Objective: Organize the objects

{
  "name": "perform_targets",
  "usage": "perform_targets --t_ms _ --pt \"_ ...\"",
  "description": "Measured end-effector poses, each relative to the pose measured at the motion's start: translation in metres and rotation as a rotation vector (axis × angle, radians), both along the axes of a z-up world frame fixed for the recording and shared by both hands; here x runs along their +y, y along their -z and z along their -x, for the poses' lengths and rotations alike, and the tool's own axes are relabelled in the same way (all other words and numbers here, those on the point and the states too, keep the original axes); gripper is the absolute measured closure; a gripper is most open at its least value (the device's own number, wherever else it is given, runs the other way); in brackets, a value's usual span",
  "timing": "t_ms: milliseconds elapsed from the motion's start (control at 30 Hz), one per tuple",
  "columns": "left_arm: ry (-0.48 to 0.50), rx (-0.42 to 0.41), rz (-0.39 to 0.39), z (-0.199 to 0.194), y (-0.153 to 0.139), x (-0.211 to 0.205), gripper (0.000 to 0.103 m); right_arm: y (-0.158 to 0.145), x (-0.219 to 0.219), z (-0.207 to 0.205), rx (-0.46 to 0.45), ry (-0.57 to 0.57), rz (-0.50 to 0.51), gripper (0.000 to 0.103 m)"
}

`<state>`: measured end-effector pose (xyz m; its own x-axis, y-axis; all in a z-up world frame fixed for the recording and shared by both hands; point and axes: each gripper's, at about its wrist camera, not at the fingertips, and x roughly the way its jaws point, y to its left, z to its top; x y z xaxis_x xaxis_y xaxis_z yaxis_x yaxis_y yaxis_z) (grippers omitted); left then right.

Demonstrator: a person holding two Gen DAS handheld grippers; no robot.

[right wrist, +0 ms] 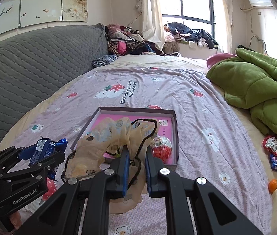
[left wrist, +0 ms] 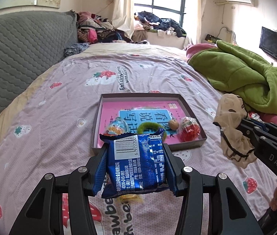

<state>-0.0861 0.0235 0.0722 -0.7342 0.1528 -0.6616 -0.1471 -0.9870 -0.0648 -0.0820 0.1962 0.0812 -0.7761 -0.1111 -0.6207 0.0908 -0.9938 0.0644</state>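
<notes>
My left gripper (left wrist: pixel 136 148) is shut on a blue snack packet (left wrist: pixel 136 164) and holds it above the bed, just short of the near wall of the grey box (left wrist: pixel 189 105). The box holds a pink book (left wrist: pixel 138 109), a green hair tie (left wrist: pixel 150 127), a walnut (left wrist: pixel 173 124), a red candy ball (left wrist: pixel 190 130) and a toy egg (left wrist: pixel 117 127). My right gripper (right wrist: pixel 136 152) is shut on a beige sheer cloth with black trim (right wrist: pixel 107 139), held over the box's near edge (right wrist: pixel 174 135). The left gripper (right wrist: pixel 46 152) shows at the left of the right wrist view.
The bed has a pink strawberry sheet (left wrist: pixel 60 117). A green blanket (left wrist: pixel 246 78) lies at the right. A grey quilted headboard (left wrist: pixel 21 49) stands at the left. Snack packets (right wrist: pixel 275 156) and an orange (right wrist: pixel 272 185) lie at the bed's right edge. Clothes are piled at the back (right wrist: pixel 126 41).
</notes>
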Motion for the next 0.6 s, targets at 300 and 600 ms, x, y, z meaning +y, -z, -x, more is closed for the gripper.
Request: perform_targets --t_ms 300,600 --pt "-0.023 0.022 -0.002 0.011 -0.012 -0.013 0.05 -0.008 0.002 0.006 0.018 0.003 -0.004 0.089" --pt "-0.048 0.048 0.008 0.026 -0.026 -0.02 0.05 -0.015 0.005 0.016 0.03 0.012 0.003 0.089"
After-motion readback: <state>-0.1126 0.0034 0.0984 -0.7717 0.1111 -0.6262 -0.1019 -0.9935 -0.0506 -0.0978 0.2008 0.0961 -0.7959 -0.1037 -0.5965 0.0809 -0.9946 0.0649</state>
